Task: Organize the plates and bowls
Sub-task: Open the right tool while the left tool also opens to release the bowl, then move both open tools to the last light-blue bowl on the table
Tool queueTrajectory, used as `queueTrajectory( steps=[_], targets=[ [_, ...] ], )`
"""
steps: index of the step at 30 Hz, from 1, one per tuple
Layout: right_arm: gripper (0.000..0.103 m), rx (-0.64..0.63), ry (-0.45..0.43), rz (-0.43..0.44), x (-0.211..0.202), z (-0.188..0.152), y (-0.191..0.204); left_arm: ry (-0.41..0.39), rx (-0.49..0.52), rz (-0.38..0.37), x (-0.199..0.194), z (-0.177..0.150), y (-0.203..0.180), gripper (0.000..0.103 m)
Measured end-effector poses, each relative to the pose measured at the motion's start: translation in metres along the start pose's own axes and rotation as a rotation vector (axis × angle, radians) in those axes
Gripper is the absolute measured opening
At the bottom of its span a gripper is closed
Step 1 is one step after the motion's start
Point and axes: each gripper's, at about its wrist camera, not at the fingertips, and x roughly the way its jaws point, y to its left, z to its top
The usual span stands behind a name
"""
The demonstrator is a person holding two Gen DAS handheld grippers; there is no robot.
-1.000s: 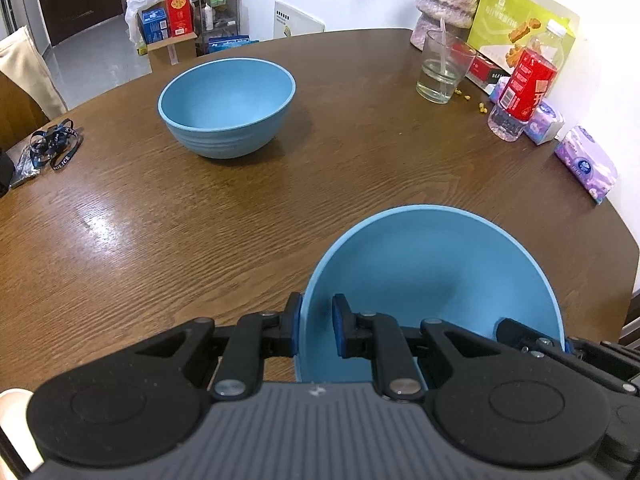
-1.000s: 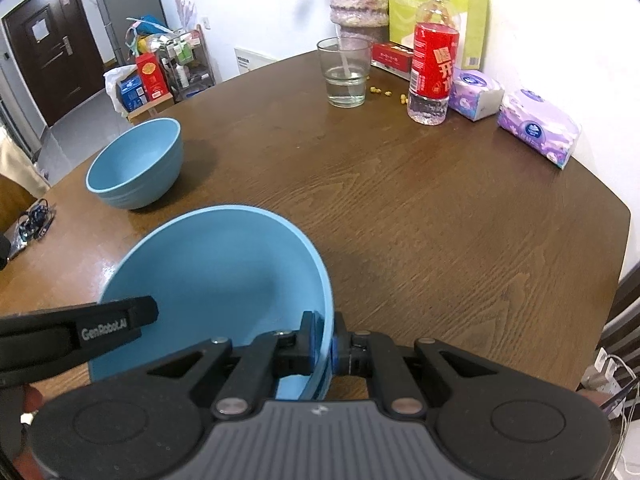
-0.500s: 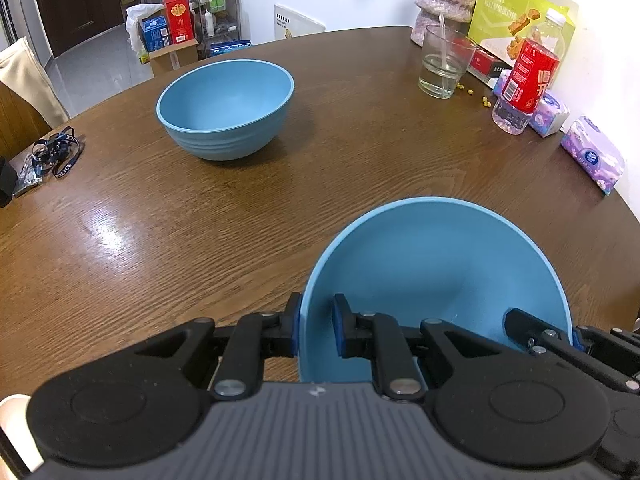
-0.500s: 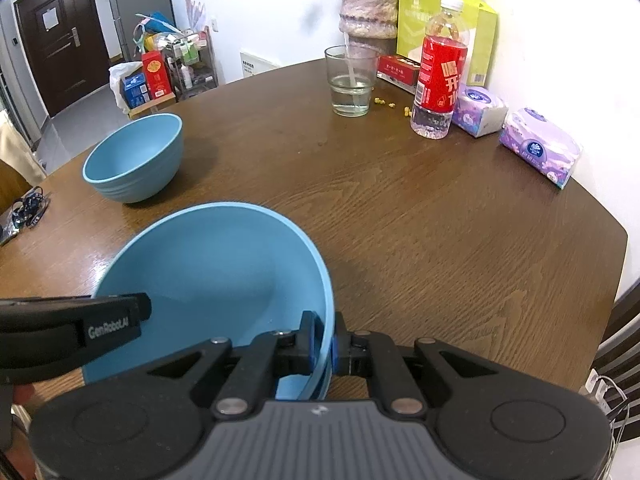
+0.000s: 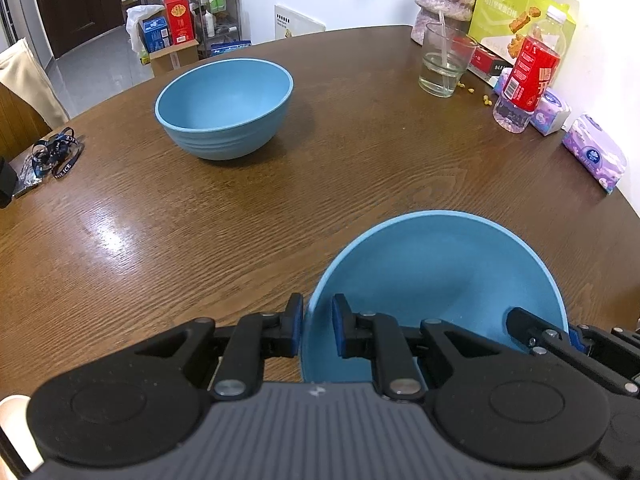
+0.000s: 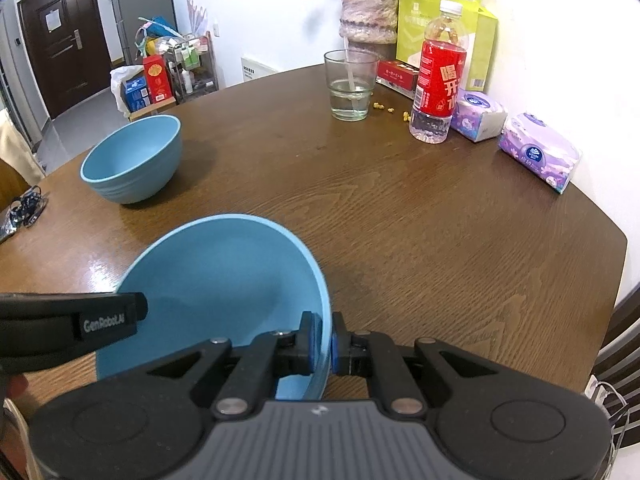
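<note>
Blue bowl [image 5: 436,280], tilted above the table [image 5: 200,232]: left hand-held gripper [image 5: 316,330] clamps its left rim, right hand-held gripper [image 6: 322,344] its right rim. Second bowl [image 5: 224,108] sits well beyond.

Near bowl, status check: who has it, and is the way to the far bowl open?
Left gripper and right gripper shut on near bowl rim. Far bowl empty. Nothing between them.
</note>
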Motion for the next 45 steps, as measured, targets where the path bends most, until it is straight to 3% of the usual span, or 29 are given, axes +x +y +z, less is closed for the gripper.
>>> queueTrajectory(
  steps=[5,7,9,11,13,14,15,16,45],
  targets=[
    [0.014,0.026,0.006,0.029,-0.001,0.003,-0.004,-0.009,-0.008,0.006,-0.005,0.001,0.003,0.019],
    [0.024,0.037,0.006,0.034,-0.002,0.003,-0.007,-0.020,-0.012,0.013,-0.009,0.002,0.006,0.025],
    [0.049,0.054,0.003,0.041,-0.004,0.004,-0.010,-0.034,-0.019,0.027,-0.013,0.003,0.010,0.047],
    [0.063,0.066,-0.002,0.044,-0.007,0.005,-0.013,-0.049,-0.027,0.041,-0.018,0.004,0.014,0.059],
    [0.077,0.075,0.000,0.049,-0.009,0.005,-0.015,-0.056,-0.038,0.049,-0.021,0.006,0.019,0.078],
    [0.090,0.081,0.002,0.054,-0.010,0.005,-0.016,-0.057,-0.044,0.052,-0.023,0.007,0.022,0.094],
    [0.099,0.089,0.003,0.062,-0.011,0.005,-0.017,-0.062,-0.048,0.054,-0.024,0.007,0.024,0.102],
    [0.103,0.098,0.006,0.067,-0.011,0.006,-0.018,-0.069,-0.054,0.056,-0.026,0.007,0.026,0.103],
    [0.103,0.136,-0.015,0.081,-0.036,0.022,-0.010,-0.123,-0.132,0.072,-0.066,0.014,0.066,0.103]
  ],
)
